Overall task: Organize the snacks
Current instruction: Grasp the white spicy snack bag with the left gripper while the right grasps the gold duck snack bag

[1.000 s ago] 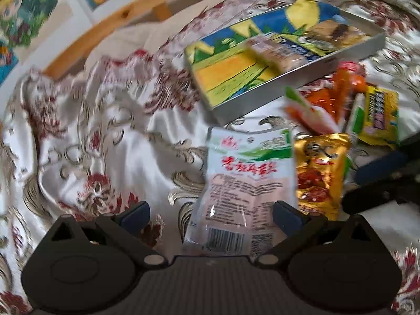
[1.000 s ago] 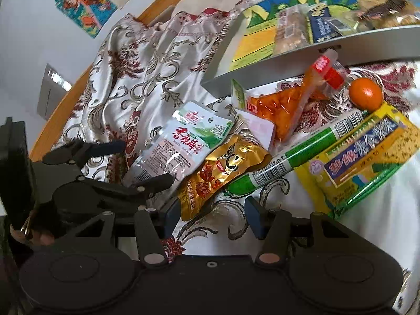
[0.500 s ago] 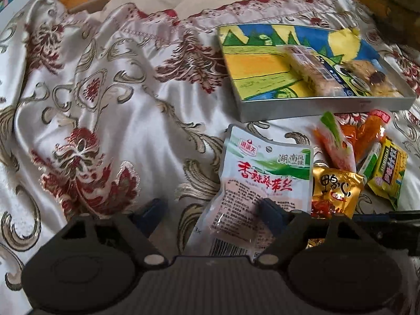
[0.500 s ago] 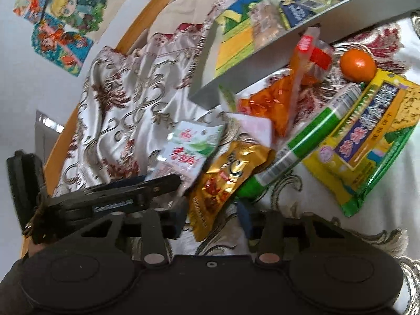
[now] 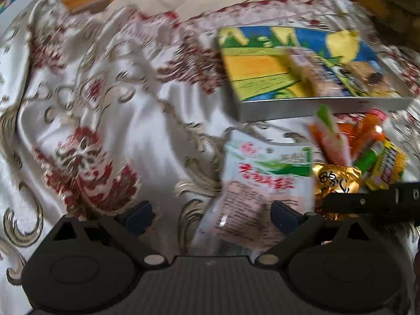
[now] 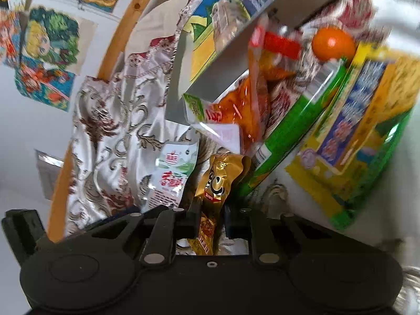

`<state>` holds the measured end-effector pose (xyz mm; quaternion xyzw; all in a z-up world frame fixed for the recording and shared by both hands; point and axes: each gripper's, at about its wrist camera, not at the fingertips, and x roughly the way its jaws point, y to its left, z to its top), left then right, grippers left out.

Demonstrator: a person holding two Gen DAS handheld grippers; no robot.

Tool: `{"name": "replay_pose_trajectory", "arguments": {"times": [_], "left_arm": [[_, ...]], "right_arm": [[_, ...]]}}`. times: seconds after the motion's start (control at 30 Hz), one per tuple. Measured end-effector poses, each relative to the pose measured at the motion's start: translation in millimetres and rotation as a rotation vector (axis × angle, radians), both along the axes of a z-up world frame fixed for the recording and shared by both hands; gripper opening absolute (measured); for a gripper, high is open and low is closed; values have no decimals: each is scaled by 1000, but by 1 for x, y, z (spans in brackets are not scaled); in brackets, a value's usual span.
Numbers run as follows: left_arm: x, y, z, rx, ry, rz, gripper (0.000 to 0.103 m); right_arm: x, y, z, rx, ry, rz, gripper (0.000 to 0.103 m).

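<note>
My right gripper (image 6: 210, 220) is shut on a gold snack packet (image 6: 216, 183), which also shows in the left wrist view (image 5: 334, 181). My left gripper (image 5: 210, 215) is open, its fingers either side of the lower end of a white and green pouch (image 5: 257, 183), also seen in the right wrist view (image 6: 170, 176). A metal tray (image 5: 323, 103) with a colourful base holds a few wrapped snacks at the back right. An orange packet (image 6: 236, 110), a green tube (image 6: 294, 128), a yellow and blue packet (image 6: 362, 131) and an orange ball (image 6: 332, 43) lie beside the tray.
Everything lies on a silver and red patterned satin cloth (image 5: 105, 131). A wooden frame (image 6: 118, 34) runs behind it, with colourful posters (image 6: 50, 52) on the white wall. The right gripper's arm (image 5: 372, 202) crosses the right side of the left wrist view.
My right gripper has closed on the gold packet and tilted. My left gripper has stayed open over the white pouch, with its view shifting slightly.
</note>
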<state>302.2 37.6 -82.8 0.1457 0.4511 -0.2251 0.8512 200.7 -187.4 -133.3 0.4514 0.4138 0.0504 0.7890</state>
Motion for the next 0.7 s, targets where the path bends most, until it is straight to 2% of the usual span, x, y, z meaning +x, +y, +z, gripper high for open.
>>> {"name": "replay_pose_trajectory", "arguments": {"times": [0.17,0.27,0.43,0.57,0.63,0.7], "left_arm": [[-18,-19,4,17,-77,-114,100],[-24,-30,2,38,-92,-150,102],[-25,-39,-2,64,-74,-177,102],[-23,-45,-12,137,-74,-173,101],[-20,-46,-13,131,-50,-153,94],[-16,-46,-12,108,-22,-123,86]], "right_arm": [[-27,-15,32,-172,58,31,18],[-51,-23,41,-227,74,27,18],[-63,-27,32,-220,86,37,19],[-55,-20,33,-276,41,59,22],[-49,-17,30,-285,29,70,27],[-45,-19,23,-246,14,58,31]]}}
